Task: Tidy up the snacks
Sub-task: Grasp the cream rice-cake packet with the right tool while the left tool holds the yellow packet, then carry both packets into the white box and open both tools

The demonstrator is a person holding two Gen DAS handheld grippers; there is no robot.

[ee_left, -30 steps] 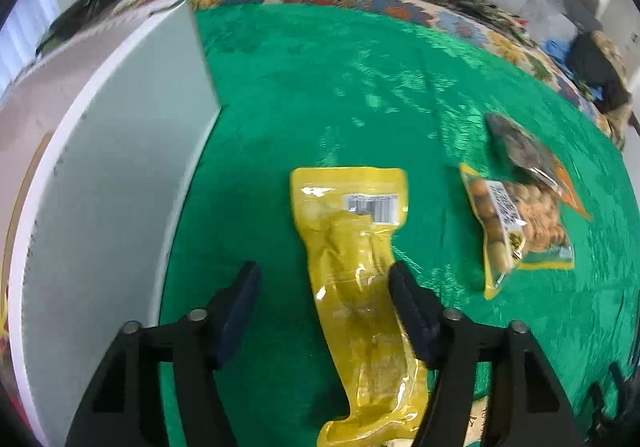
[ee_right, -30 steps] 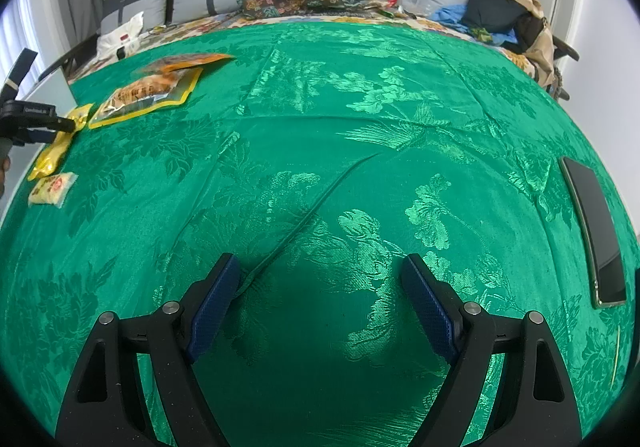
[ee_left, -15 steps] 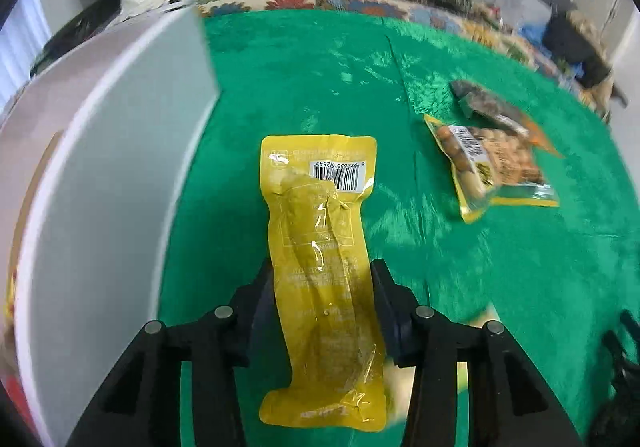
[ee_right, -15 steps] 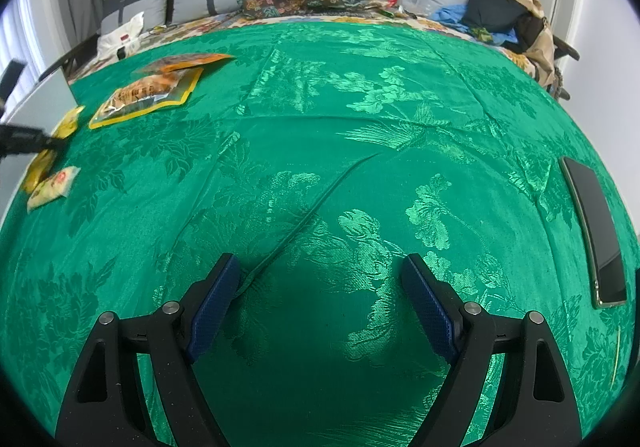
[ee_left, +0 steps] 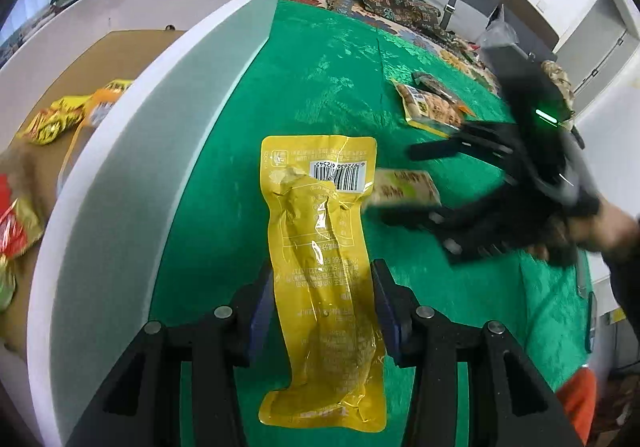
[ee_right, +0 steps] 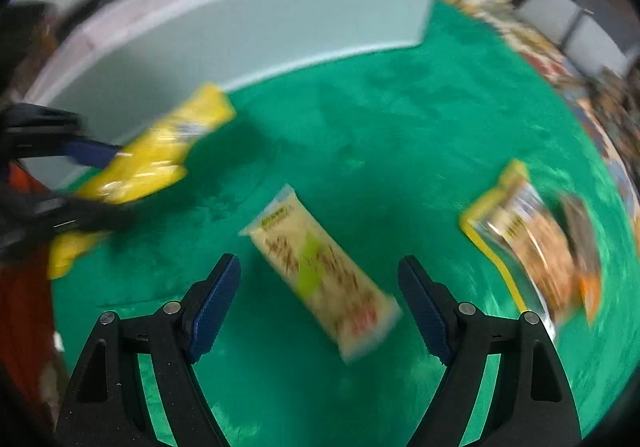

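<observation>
Green bed cover (ee_left: 328, 59); left tongs (ee_left: 322, 297) pinch one yellow pouch (ee_left: 320, 247); spread right tongs (ee_right: 320, 307) have been narrowing over one pale packet (ee_right: 320, 279), two packets (ee_right: 532, 235) beyond.

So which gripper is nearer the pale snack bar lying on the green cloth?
Right. The right gripper hangs open directly over the pale bar, which shows between its fingers. The left gripper is off to one side, shut on the yellow pouch.

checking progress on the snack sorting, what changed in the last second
The left gripper closed its fingers on the long yellow packet and lifted it off the green cloth. The right gripper, fingers open and just narrowing, swung across to the pale snack bar. The nut packets stayed put.
</observation>
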